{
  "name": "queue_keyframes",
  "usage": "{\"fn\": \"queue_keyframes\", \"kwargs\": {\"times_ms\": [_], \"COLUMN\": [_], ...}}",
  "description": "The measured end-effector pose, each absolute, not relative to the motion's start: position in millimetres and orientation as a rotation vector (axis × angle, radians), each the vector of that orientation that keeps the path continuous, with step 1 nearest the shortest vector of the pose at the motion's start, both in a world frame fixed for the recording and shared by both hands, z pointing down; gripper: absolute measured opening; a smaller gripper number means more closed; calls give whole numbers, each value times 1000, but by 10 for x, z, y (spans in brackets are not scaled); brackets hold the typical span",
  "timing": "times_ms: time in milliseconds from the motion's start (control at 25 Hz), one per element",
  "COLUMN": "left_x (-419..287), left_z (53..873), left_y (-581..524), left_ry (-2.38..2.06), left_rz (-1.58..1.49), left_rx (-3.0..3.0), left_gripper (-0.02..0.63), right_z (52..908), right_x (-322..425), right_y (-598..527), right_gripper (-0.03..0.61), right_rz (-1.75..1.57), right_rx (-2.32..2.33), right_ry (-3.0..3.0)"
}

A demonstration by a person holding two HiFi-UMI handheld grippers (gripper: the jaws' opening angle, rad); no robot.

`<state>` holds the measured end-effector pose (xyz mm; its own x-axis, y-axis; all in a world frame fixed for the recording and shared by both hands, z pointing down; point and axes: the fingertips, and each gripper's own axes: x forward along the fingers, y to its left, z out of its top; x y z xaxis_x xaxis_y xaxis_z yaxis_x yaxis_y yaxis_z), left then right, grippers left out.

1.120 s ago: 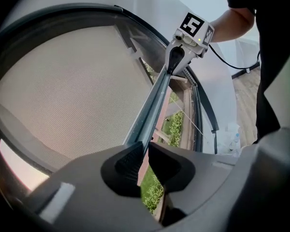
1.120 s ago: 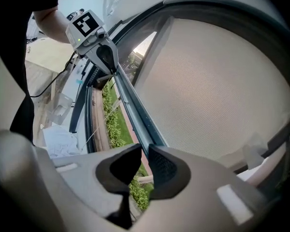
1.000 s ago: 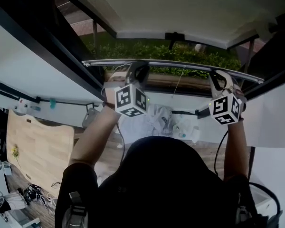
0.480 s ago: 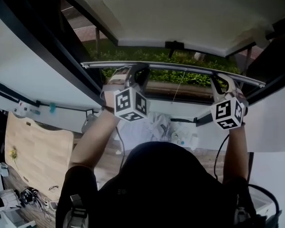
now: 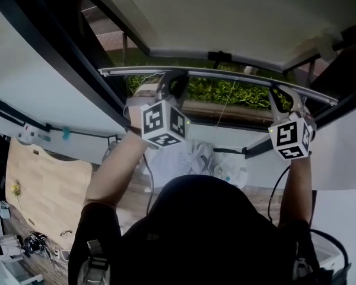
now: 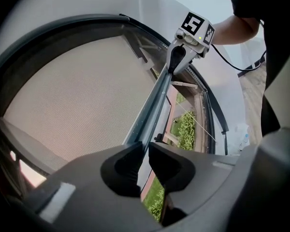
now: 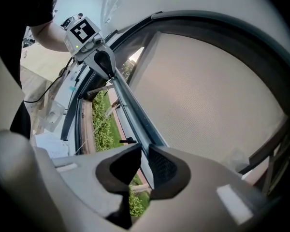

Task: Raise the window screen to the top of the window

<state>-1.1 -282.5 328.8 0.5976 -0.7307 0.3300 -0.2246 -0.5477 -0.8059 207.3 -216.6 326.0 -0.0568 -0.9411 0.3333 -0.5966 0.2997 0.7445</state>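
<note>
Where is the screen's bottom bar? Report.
Head view, upper middle: the bottom bar crosses the window above the hedge, held by the left gripper and right gripper.

Quick headcount: two grippers, the left gripper [image 6: 146,148] and the right gripper [image 7: 145,150]. Each one carries a marker cube, so that's two, the left marker cube [image 5: 163,123] and the right marker cube [image 5: 292,138]. One window screen [image 5: 237,16], one bottom rail [image 5: 225,76] along its edge, one wooden board [image 5: 44,183] down at the left, and one person [image 5: 196,230].

Open gap under screen bar [image 5: 225,78]; black frame [image 5: 77,58] flanks it.
</note>
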Motion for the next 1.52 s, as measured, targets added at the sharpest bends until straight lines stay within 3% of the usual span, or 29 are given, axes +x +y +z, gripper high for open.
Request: {"fn": "queue_keyframes", "kwargs": {"times_ms": [1520], "left_x": [0], "left_z": [2535], "left_y": [-2829], "left_ry": [795], "left_rz": [-758], "left_rx": [-2017], "left_gripper": [48], "right_z": [2517], "right_x": [2085], "right_y": [-2168], "right_gripper": [49], "right_rz": [-672], "right_rx": [1438], "right_ry": [-1730]}}
